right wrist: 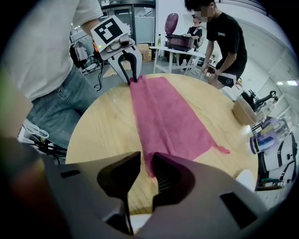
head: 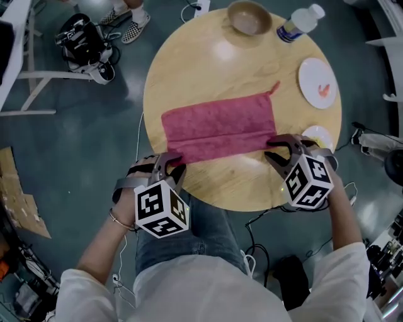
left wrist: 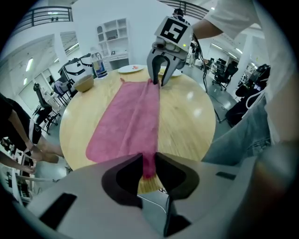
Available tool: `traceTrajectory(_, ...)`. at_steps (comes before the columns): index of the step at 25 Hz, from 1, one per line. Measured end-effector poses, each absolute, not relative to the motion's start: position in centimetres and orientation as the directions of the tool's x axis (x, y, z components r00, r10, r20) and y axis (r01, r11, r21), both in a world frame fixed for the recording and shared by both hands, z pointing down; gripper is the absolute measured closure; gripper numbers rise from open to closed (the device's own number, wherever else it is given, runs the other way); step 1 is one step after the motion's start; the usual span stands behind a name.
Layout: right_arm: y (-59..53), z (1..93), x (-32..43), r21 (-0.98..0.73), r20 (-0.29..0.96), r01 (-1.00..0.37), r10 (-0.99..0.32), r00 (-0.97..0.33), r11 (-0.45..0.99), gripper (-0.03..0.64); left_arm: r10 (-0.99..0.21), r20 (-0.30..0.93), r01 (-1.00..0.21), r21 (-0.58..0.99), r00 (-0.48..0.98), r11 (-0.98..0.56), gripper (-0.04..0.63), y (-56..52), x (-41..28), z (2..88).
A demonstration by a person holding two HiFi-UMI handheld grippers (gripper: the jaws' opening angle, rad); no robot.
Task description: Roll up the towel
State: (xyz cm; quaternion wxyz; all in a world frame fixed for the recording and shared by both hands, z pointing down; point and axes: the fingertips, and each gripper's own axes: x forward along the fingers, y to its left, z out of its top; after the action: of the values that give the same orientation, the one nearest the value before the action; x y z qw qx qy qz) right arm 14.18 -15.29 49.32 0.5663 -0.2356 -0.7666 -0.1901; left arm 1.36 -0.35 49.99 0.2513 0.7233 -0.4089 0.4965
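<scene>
A pink towel point(head: 217, 126) lies folded lengthwise across the round wooden table point(head: 208, 182), with a small loop at its far right corner. My left gripper point(head: 176, 165) is shut on the towel's near left corner. In the left gripper view the towel point(left wrist: 131, 121) runs from between my own jaws point(left wrist: 148, 163) to the right gripper point(left wrist: 159, 79) at the other end. My right gripper point(head: 277, 146) is shut on the near right corner. The right gripper view shows the towel point(right wrist: 168, 116) stretching from my jaws point(right wrist: 145, 165) to the left gripper point(right wrist: 131, 77).
A wooden bowl point(head: 249, 17), a water bottle point(head: 300, 22), a white plate point(head: 317, 82) and a small dish point(head: 318, 135) stand along the table's far and right rim. A person point(right wrist: 224, 42) stands behind the table. A black bag point(head: 85, 44) lies on the floor.
</scene>
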Motion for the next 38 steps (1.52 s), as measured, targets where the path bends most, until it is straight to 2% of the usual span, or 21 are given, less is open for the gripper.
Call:
traceTrajectory(7, -15.5, 49.4, 13.9, 0.079, 0.955, 0.575, 0.104, -0.278, 0.815, 0.590, -0.356, 0.921, -0.867, -0.044, 0.157, -0.497, 0.555, -0.2, 1.4, 50.2)
traceTrajectory(14, -13.9, 48.0, 15.9, -0.052, 0.959, 0.587, 0.203, -0.196, 0.808, 0.594, -0.306, 0.909, -0.871, 0.110, 0.283, -0.479, 0.571, 1.7, 3.5, 48.6)
traceTrajectory(22, -15.9, 46.5, 13.9, -0.130, 0.953, 0.531, 0.253, -0.164, 0.837, 0.594, -0.303, 0.885, -0.909, 0.250, 0.354, -0.333, 0.571, 0.2, 1.6, 47.7)
traceTrajectory(38, -18.6, 48.6, 9.8, -0.119, 0.964, 0.508, 0.222, -0.146, 0.853, 0.584, -0.331, 0.907, -0.962, 0.217, 0.260, -0.163, 0.568, -2.9, -3.0, 49.1)
